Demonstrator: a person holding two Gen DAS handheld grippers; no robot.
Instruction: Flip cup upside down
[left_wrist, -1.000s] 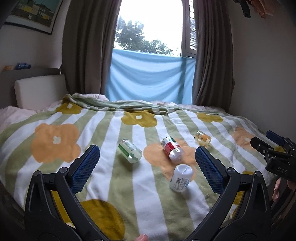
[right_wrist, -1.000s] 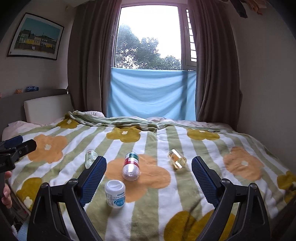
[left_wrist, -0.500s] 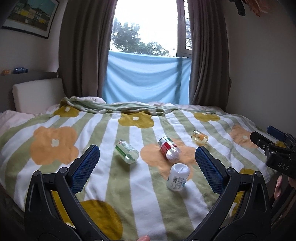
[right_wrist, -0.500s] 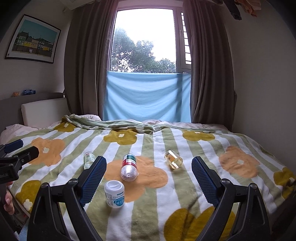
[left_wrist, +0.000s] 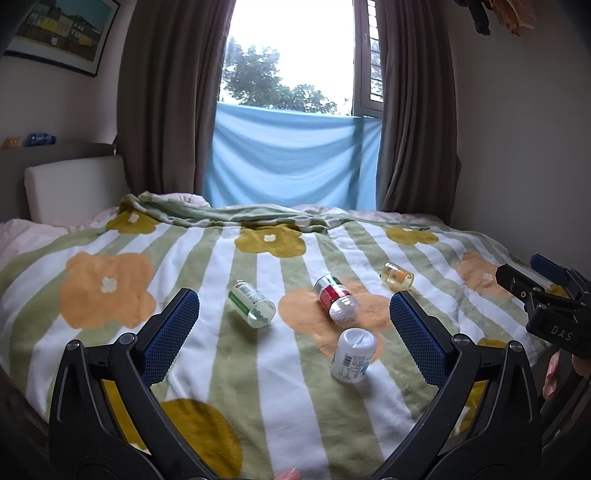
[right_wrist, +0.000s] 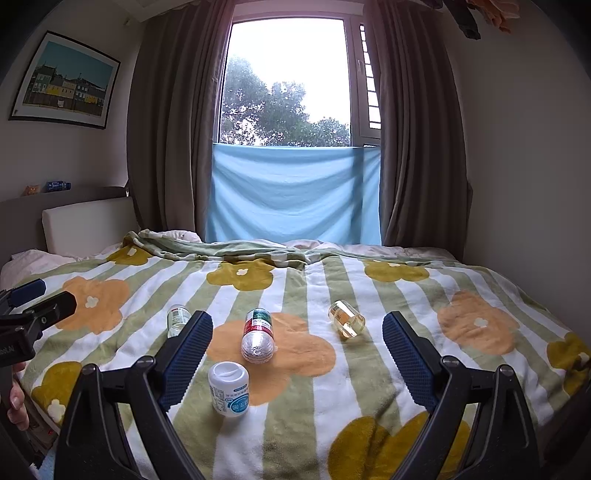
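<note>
Four small containers (right_wrist: 258, 335) on one floral blanket (right_wrist: 369, 295); two tongs (right_wrist: 297, 339).

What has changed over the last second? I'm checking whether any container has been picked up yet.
Nothing was gripped or released. Both cameras drew back and tilted slightly, so the bed sits lower in view. The left gripper and right gripper remain open and empty. The white bottle, red-labelled bottle, green-labelled bottle and small amber jar lie where they were on the blanket.

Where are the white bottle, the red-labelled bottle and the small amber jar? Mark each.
white bottle (right_wrist: 229, 391), right wrist view, on its side wall.
red-labelled bottle (right_wrist: 258, 334), right wrist view, mid-body.
small amber jar (left_wrist: 397, 275), left wrist view, on its side.
</note>
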